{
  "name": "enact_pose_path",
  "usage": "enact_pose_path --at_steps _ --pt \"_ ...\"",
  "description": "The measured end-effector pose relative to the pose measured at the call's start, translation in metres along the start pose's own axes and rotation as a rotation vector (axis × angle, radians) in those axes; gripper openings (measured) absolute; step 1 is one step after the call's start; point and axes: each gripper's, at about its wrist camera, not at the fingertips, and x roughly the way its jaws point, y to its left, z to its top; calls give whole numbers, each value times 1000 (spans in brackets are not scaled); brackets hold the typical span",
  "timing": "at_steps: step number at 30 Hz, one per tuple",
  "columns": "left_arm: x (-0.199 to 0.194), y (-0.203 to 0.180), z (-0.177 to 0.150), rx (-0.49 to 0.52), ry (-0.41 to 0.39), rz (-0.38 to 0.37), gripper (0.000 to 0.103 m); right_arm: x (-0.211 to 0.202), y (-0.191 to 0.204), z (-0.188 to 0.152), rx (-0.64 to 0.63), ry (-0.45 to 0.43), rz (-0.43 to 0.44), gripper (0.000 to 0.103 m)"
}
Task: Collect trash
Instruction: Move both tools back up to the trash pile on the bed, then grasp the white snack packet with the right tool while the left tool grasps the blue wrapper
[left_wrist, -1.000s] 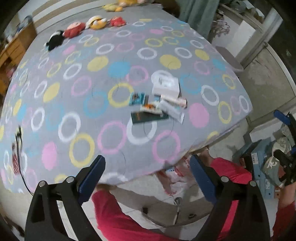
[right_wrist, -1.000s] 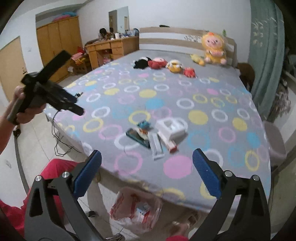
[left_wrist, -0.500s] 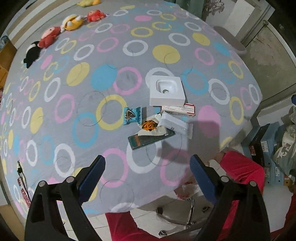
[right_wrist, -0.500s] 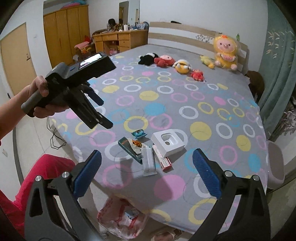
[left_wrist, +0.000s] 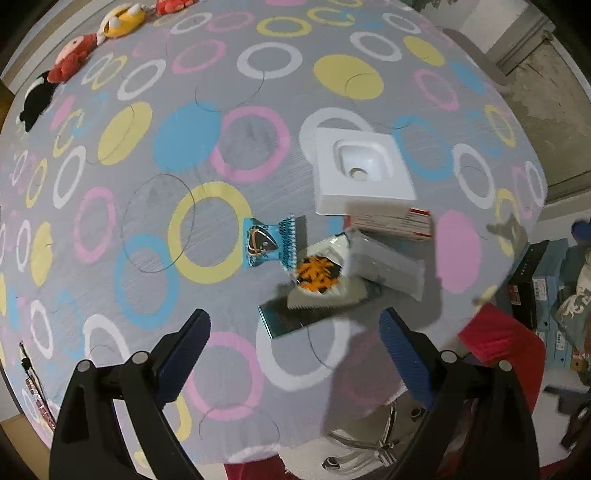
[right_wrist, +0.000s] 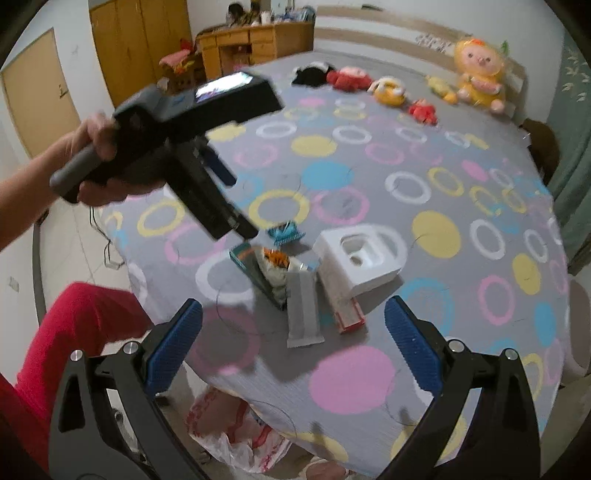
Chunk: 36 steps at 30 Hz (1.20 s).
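A small pile of trash lies on the bed near its foot edge: a white moulded tray (left_wrist: 360, 168) (right_wrist: 364, 258), a red-and-white box (left_wrist: 391, 223) (right_wrist: 345, 312), a silver wrapper (left_wrist: 386, 264) (right_wrist: 303, 314), an orange snack wrapper (left_wrist: 317, 275) (right_wrist: 275, 258), a dark teal flat pack (left_wrist: 291, 317) (right_wrist: 249, 264) and a blue wrapper (left_wrist: 269, 242) (right_wrist: 286, 232). My left gripper (left_wrist: 295, 350) is open and empty, hovering just short of the teal pack. It also shows in the right wrist view (right_wrist: 236, 206). My right gripper (right_wrist: 293, 347) is open and empty, in front of the pile.
The bed (left_wrist: 199, 136) has a grey sheet with coloured rings. Plush toys (right_wrist: 388, 90) line its far end. A plastic bag (right_wrist: 236, 432) with trash sits on the floor below the bed edge. Boxes (left_wrist: 543, 295) stand on the floor at right. The person's red trousers (right_wrist: 70, 332) are at left.
Both grippers have moved closer to the trash pile. The left gripper has dropped down over the bed toward the wrappers. Both stay open.
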Motion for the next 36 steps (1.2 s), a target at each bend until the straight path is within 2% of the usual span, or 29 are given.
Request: enact_pose_path --at_steps 9,23,26,29,31,34,36 --pt "39 16 24 -22 27 -45 90 70 -2 -18 -15 126 72 96" --pt "76 41 40 -60 51 -86 90 137 -6 -22 -44 232 144 96" --pt "83 44 43 -52 46 -72 90 148 -8 -25 -49 247 144 96" --pt "90 45 45 -48 50 -91 90 156 -11 -25 -37 252 149 92" --pt "93 46 47 -47 47 -97 90 162 -14 -26 -34 258 149 85" --pt "101 48 49 -38 49 -87 90 168 -16 -28 -30 267 153 76" --pt "104 46 50 -29 43 -85 90 173 -16 -28 -32 281 155 74"
